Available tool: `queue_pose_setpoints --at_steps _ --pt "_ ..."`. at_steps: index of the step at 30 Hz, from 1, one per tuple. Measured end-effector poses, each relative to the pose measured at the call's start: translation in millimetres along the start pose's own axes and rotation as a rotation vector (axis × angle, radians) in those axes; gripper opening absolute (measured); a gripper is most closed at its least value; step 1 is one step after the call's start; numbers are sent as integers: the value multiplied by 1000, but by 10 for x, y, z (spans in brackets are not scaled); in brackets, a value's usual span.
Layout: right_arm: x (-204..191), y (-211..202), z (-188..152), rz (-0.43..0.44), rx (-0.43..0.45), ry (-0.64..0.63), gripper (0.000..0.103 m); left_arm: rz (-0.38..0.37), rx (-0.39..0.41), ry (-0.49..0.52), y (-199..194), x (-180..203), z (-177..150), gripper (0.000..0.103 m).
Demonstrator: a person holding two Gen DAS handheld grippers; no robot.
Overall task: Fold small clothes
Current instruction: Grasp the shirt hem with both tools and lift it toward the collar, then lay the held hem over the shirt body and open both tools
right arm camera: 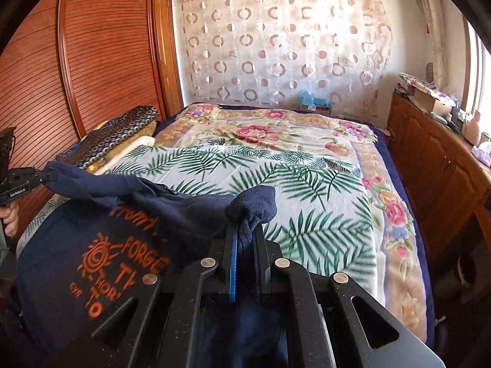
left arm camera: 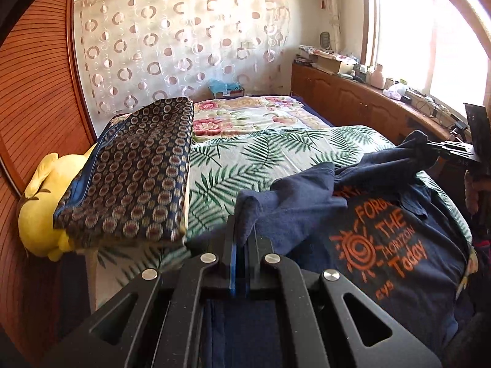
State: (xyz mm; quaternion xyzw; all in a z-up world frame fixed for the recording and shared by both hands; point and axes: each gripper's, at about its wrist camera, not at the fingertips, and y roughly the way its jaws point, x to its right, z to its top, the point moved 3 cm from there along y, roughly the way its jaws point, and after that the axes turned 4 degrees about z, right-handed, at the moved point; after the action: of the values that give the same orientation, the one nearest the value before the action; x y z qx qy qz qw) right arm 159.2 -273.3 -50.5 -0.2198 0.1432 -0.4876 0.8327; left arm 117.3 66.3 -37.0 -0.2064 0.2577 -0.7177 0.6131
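Observation:
A navy T-shirt (left arm camera: 383,245) with orange print lies on the near end of the bed, its upper part lifted between both grippers. My left gripper (left arm camera: 244,236) is shut on a bunched corner of the shirt, which sticks up between its fingers. My right gripper (right arm camera: 245,233) is shut on another bunched navy corner of the T-shirt (right arm camera: 73,263). In the left wrist view the right gripper (left arm camera: 442,150) shows at the far right, pinching the cloth. In the right wrist view the left gripper (right arm camera: 43,178) shows at the far left, held by a hand.
A palm-leaf sheet (left arm camera: 270,159) covers the bed over a floral blanket (right arm camera: 276,128). A patterned cushion (left arm camera: 135,171) and a yellow plush toy (left arm camera: 40,208) sit at the bed's left side by a wooden wardrobe (right arm camera: 76,61). A cluttered wooden cabinet (left arm camera: 362,95) runs along the right.

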Motion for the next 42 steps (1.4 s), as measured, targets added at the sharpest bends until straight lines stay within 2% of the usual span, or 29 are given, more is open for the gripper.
queue_pose_setpoints --at_steps 3,9,15,21,24,30,33,35,37,41,42 --pt "-37 -182 -148 -17 -7 13 8 11 25 -14 -202 -53 -142 4" --pt "-165 -618 -456 15 -13 38 8 -15 36 -63 -551 -134 -442 4" --pt "-246 -1014 -661 37 -86 7 8 -32 71 -98 -775 -154 -568 4" --pt "-222 -1273 -683 50 -130 15 8 -40 73 -124 -972 -223 -713 4" --pt "-209 -1314 -732 53 -158 13 8 -38 51 -136 -1028 -241 -800 4" --pt "-233 -1042 -862 20 -236 22 8 -26 -32 -133 -807 -241 -956 5" --pt "-235 -1002 -801 17 -241 20 9 -13 -14 -136 -825 -294 -965 12" --pt "-243 -1062 -786 16 -237 18 16 -3 12 -131 -866 -321 -905 19" --pt "-218 -1153 -723 -2 -228 16 18 22 44 -126 -916 -360 -824 34" --pt "-181 -1315 -618 -28 -177 10 22 24 102 -139 -1004 -429 -639 54" --pt "-167 -1350 -597 -35 -164 9 27 24 110 -137 -1001 -440 -595 66"
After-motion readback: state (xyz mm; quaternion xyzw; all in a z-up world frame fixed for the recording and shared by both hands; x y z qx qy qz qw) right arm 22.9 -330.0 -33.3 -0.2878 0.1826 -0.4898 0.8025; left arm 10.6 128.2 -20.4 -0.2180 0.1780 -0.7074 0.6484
